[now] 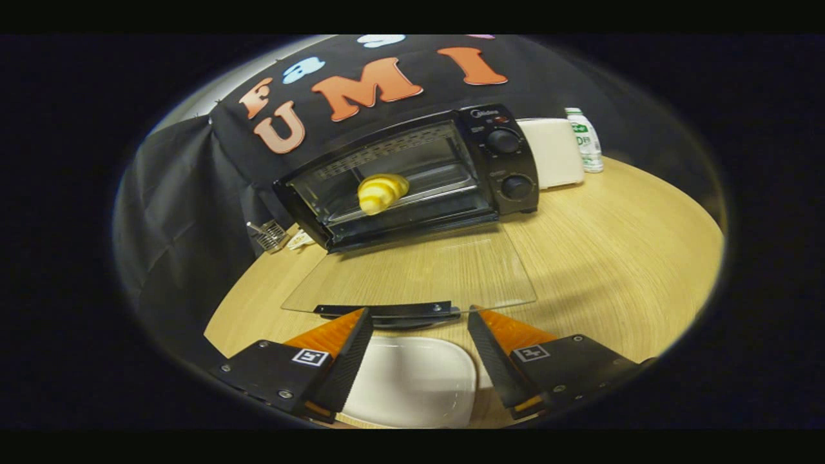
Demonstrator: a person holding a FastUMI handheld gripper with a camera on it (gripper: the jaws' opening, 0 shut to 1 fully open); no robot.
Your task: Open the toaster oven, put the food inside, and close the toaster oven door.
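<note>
Resting inside the toaster oven [412, 177], the bread [381, 192] is placed; the glass door [412, 274] is left open. The gripper [419, 316] is held wide open, empty, at the door handle [393, 312].

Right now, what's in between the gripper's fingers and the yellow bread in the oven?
In the gripper view, the open gripper faces the croissant across the toaster oven's lowered glass door, lying flat, its black handle just ahead of the fingertips.

Claw [419, 316] gapes before door handle [390, 312]; croissant [381, 192] inside oven [412, 177].
</note>
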